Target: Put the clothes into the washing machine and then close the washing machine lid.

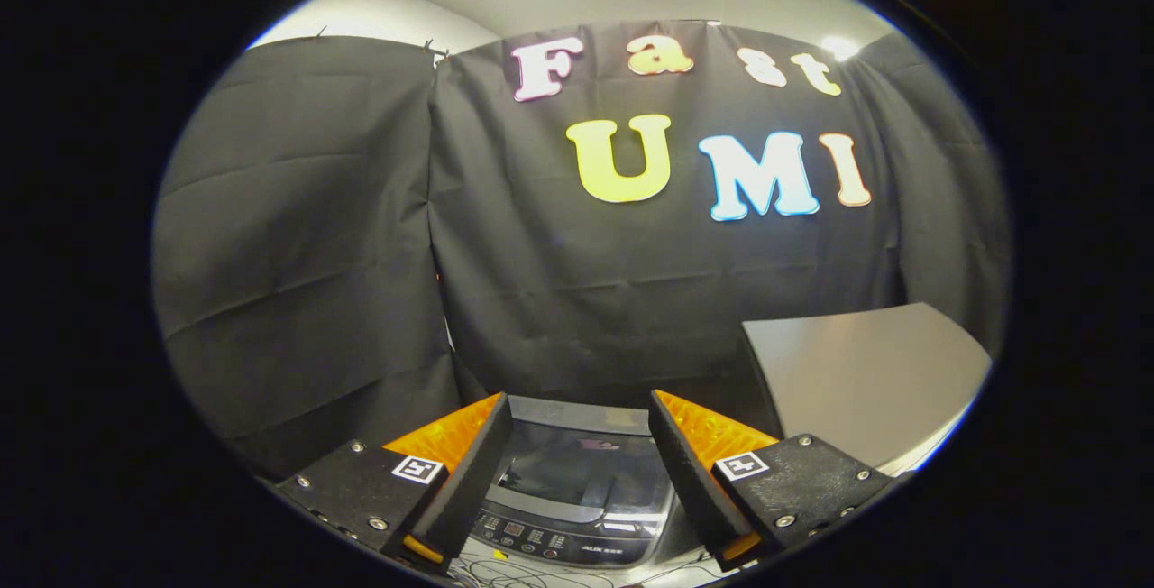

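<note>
Black cloth hangs in loose folds all around the booth, under a pale ceiling with a bright lamp (838, 47) at its right corner. Low down, between and just beyond the fingers, stands the washing machine (577, 498): grey, its dark glass lid (577, 471) lying flat and shut, a strip of buttons along the near edge. Thin cables (532, 574) lie in front of it. A grey bench (865, 381) stands to its right. The gripper (580, 480) has its jaws wide apart, orange-backed with black pads (685, 480), holding nothing.
</note>
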